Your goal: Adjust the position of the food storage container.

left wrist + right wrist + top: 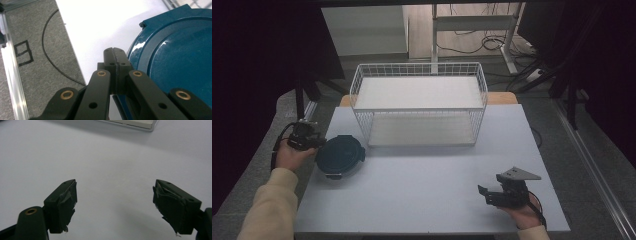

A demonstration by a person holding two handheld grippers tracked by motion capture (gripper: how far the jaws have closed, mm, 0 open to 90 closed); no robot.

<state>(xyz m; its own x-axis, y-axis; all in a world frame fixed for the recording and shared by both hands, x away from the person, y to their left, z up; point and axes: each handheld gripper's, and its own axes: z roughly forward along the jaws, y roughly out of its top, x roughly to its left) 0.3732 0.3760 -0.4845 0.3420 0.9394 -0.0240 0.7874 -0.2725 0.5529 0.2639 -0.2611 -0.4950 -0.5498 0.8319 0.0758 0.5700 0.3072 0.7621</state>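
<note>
A round dark-blue container with a latched lid [340, 155] sits at the left edge of the white table [422, 200]. My left gripper [318, 142] is at its left side, jaws pressed together with nothing between them. In the left gripper view the shut gripper [115, 53] lies just beside the rim of the blue lid [180, 62]; I cannot tell whether it touches it. My right gripper [484, 192] rests low at the front right of the table. Its jaws stand apart over bare tabletop, and the open gripper [115, 200] has torn black tape on its pads [66, 202].
A white wire basket [419, 67] with two white shelves stands at the back middle of the table. Grey carpet [37, 82] with a thin black cable [50, 60] lies left of the table edge. Desk legs and cables are on the floor behind.
</note>
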